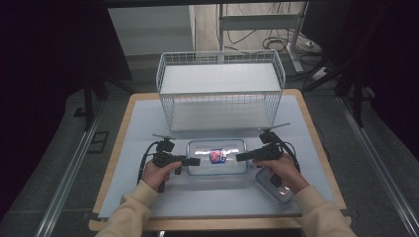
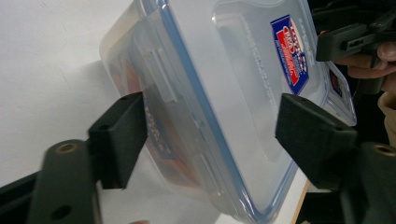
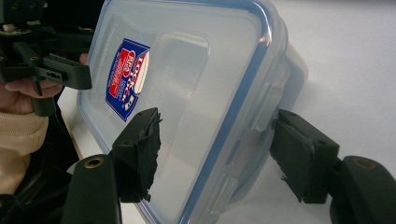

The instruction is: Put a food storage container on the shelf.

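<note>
High view: two grippers at a lidded box.
Left gripper (image 1: 193,161) and right gripper (image 1: 242,157) gape around the box (image 1: 216,157) ends, pads unpressed.

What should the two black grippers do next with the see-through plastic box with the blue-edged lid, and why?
Probably close both grippers onto the end clips. The left gripper and right gripper sit at opposite ends of the clear plastic box with the blue-rimmed lid. In each gripper view the jaws straddle a lid clip without clearly pressing on it, so neither has a firm grip yet.
</note>
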A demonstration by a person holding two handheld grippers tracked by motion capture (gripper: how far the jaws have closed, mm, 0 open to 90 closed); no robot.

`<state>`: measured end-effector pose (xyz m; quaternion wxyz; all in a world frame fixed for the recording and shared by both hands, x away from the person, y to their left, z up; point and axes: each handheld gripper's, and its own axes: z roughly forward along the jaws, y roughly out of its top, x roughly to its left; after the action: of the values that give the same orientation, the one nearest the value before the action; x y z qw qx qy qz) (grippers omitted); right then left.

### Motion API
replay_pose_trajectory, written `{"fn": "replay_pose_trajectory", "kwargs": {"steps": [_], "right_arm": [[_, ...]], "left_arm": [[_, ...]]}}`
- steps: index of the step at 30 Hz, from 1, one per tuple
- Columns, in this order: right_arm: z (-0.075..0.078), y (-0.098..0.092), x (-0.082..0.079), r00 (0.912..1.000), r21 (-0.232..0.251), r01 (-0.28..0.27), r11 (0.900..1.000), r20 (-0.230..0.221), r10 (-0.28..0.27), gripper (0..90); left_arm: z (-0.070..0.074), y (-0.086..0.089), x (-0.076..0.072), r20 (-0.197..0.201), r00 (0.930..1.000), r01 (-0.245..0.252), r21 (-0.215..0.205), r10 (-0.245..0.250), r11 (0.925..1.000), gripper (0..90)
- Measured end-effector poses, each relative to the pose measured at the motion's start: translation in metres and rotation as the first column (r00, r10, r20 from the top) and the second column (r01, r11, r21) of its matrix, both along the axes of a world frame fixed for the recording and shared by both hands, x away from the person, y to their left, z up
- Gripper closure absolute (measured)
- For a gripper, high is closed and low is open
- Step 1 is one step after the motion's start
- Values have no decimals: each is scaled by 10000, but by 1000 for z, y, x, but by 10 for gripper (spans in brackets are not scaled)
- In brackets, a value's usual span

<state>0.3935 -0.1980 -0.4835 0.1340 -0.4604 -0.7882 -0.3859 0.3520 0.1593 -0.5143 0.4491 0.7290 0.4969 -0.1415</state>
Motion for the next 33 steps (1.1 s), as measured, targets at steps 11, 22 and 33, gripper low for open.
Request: {"fn": "replay_pose_trajectory", "kwargs": {"steps": [11, 22, 33], "right_arm": [[-1, -1, 0, 10000, 71, -21, 10000, 6, 21, 356], [2, -4, -4, 9999, 140, 9, 9999, 109, -10, 396], [1, -9, -9, 9997, 545, 238, 9982, 92, -243, 441]], "left_arm": [[5, 9, -3, 251, 9996, -151, -127, 154, 9998, 379], [8, 12, -7, 289, 9994, -201, -251, 208, 9995, 431], [9, 13, -12, 455, 9985, -298, -393, 316, 9988, 464]]}}
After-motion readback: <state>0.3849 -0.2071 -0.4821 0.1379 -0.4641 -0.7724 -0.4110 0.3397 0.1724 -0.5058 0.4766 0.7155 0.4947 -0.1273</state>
